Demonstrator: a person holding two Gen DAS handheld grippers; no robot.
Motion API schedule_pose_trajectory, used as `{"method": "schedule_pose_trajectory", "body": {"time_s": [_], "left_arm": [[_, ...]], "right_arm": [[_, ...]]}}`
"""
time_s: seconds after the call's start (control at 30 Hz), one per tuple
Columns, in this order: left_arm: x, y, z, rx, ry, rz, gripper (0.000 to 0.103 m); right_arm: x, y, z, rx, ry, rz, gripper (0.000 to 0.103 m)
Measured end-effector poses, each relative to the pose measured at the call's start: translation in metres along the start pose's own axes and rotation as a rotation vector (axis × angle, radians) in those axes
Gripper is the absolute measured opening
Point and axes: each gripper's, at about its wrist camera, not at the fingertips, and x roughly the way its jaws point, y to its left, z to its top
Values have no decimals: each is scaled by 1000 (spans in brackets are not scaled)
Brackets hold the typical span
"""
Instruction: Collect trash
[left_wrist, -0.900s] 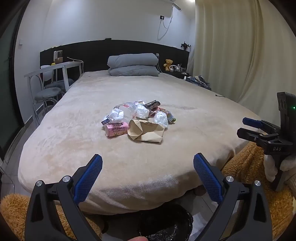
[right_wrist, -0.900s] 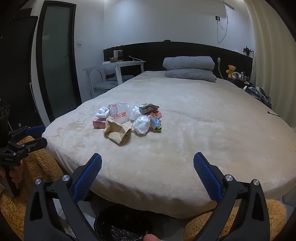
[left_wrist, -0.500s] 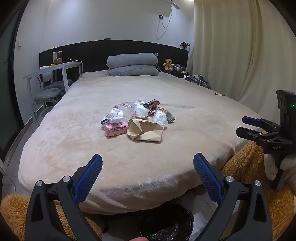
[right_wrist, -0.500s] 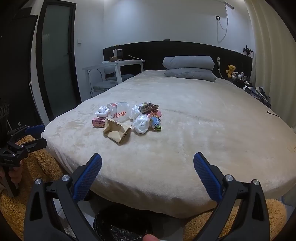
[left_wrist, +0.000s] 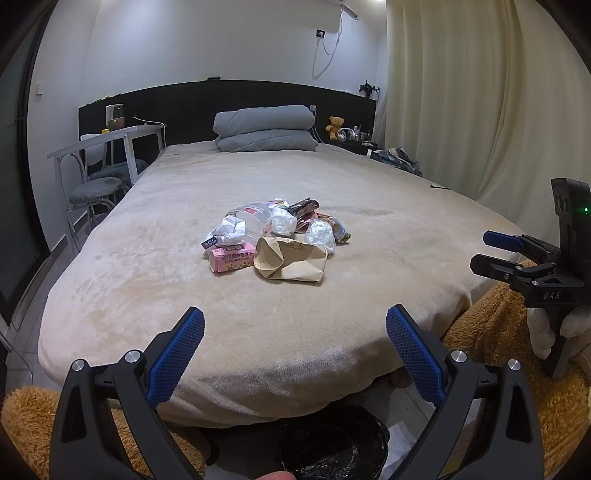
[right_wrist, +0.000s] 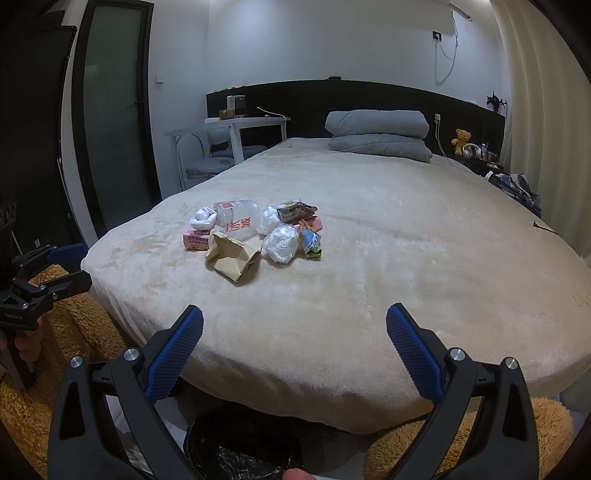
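Observation:
A heap of trash lies mid-bed: a brown paper bag (left_wrist: 291, 258) (right_wrist: 231, 256), a pink carton (left_wrist: 232, 258) (right_wrist: 194, 239), a crushed plastic bottle (left_wrist: 255, 218) (right_wrist: 238, 219), white crumpled plastic (left_wrist: 320, 233) (right_wrist: 281, 243) and snack wrappers (right_wrist: 297, 211). My left gripper (left_wrist: 295, 332) is open and empty, short of the bed's foot edge. My right gripper (right_wrist: 294, 332) is open and empty too; it also shows in the left wrist view (left_wrist: 491, 251). A bin with a black liner (left_wrist: 332, 443) (right_wrist: 240, 446) stands on the floor below both grippers.
The beige bed (left_wrist: 184, 288) fills the view, with grey folded bedding (left_wrist: 266, 129) at the head. A white desk and chairs (left_wrist: 103, 155) stand on the left, curtains (left_wrist: 480, 110) on the right. Orange fluffy rugs (right_wrist: 85, 332) lie by the bed.
Both views have crept slightly toward the bed; the trash heap sits a little nearer. Both grippers stay open and empty.

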Motion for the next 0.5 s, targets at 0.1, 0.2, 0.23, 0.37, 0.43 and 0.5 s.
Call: {"method": "schedule_pose_trajectory", "body": {"time_s": [0.1, 0.2, 0.23, 0.37, 0.43, 0.5], "left_arm": [[-1, 0, 0, -2, -3, 0, 97], [-1, 0, -1, -1, -4, -1, 97], [-1, 0, -1, -1, -5, -1, 97], [-1, 0, -1, -2, -4, 0, 97], [-2, 0, -2, 1, -3, 0, 97], [-2, 1, -2, 1, -2, -1, 97]], "right_arm": [[0, 0, 0, -1, 1, 0, 99], [0, 0, -1, -2, 1, 1, 99], [1, 0, 0, -3, 2, 1, 99], [1, 1, 0, -3, 2, 0, 99], [1, 1, 0, -3, 4, -2, 99], [1, 1, 0, -4, 5, -2, 99]]}}
